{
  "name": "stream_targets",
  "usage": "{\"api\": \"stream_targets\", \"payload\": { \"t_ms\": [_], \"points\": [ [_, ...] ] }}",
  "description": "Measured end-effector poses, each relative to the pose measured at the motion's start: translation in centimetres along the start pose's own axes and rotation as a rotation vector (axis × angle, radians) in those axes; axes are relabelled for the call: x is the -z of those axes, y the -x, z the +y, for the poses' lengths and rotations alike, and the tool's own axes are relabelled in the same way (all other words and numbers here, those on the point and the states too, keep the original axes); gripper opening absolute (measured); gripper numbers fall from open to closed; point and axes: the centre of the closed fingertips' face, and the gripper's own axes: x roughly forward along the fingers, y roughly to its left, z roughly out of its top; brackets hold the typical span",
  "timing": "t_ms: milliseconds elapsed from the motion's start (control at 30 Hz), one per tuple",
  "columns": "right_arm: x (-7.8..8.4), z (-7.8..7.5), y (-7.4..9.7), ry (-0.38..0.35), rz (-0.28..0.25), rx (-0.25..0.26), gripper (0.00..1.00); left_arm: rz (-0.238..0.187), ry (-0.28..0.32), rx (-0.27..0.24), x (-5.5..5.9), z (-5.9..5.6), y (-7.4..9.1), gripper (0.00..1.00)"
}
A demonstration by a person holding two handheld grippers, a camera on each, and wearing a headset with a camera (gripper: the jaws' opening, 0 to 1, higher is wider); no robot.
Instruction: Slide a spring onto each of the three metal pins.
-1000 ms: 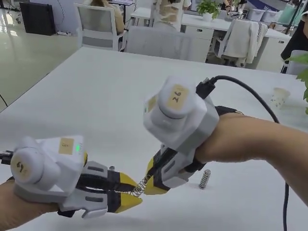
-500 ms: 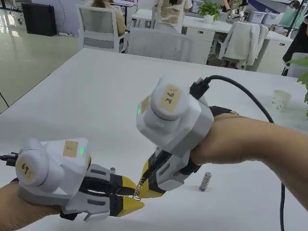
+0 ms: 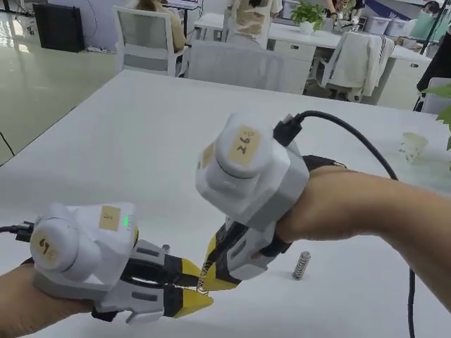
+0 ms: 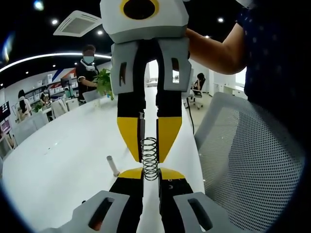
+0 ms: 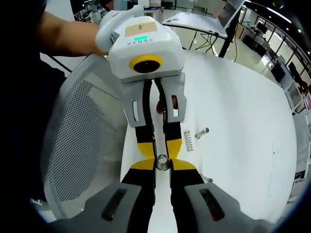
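**Head view**
- Table (image 3: 141, 141): white top, carries all items below.
- Left gripper (image 3: 201, 283): lower left, yellow tips pointing right, nose to nose with the other gripper.
- Right gripper (image 3: 208, 270): centre, angled down and left, with a black cable (image 3: 352, 134) running off its rear.
- Held spring (image 3: 204, 276): small coil at the point where the two sets of tips meet, just above the table.
- Loose spring (image 3: 301, 265): on the table, right of the right gripper and apart from it.
- Pin (image 3: 165, 248): small grey stub just behind the left gripper's fingers.
- Paper cup (image 3: 412, 146): far right of the table.

**Left gripper view**
- Left gripper (image 4: 150, 174): jaws drawn close together at the near end of the coil. What they pinch is hidden, so the grip cannot be told.
- Right gripper (image 4: 149, 156): comes down from the top, its yellow jaws clenched on the coil's sides.
- Held spring (image 4: 150, 150): runs in line between both sets of tips.
- Pin (image 4: 112, 166): on the table (image 4: 58, 160), left of the jaws.
- Mesh chair (image 4: 252, 155): on the right.

**Right gripper view**
- Right gripper (image 5: 163, 166): grasping the coil between its tips.
- Held spring (image 5: 163, 162): seen end-on as a ring.
- Left gripper (image 5: 161, 155): opposite, its tips touching the ring.
- Lying spring (image 5: 188, 141): on the table (image 5: 233, 107), just beside a pin (image 5: 201, 132). Whether it is the loose spring cannot be told.
- Mesh chair (image 5: 82, 126): on the left.
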Motion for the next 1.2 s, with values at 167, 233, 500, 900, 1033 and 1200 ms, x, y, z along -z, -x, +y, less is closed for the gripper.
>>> {"api": "stream_targets", "payload": {
  "t_ms": [167, 233, 500, 900, 1033, 1200],
  "points": [
    [0.1, 0.0, -0.1, 0.001, 0.003, -0.003, 0.08, 0.001, 0.001, 0.001, 0.1, -0.1, 0.0, 0.04],
    [0.1, -0.1, -0.1, 0.001, 0.004, -0.003, 0.08, 0.001, 0.002, 0.003, 0.1, -0.1, -0.1, 0.06],
    [0.4, -0.4, -0.1, -0.002, 0.013, 0.001, 0.08, -0.002, 0.021, 0.0, 0.1, 0.0, 0.0, 0.13],
    [1.2, -1.0, 0.4, -0.021, 0.02, 0.017, 0.08, -0.015, 0.061, -0.053, 0.4, 1.0, 1.2, 0.27],
    [1.7, -1.4, 0.7, -0.031, 0.026, 0.027, 0.08, -0.019, 0.075, -0.075, 0.5, 1.3, 1.9, 0.31],
    [2.1, -1.7, 0.9, -0.041, 0.028, 0.036, 0.08, -0.023, 0.091, -0.098, 0.6, 1.6, 2.5, 0.35]
  ]
}}
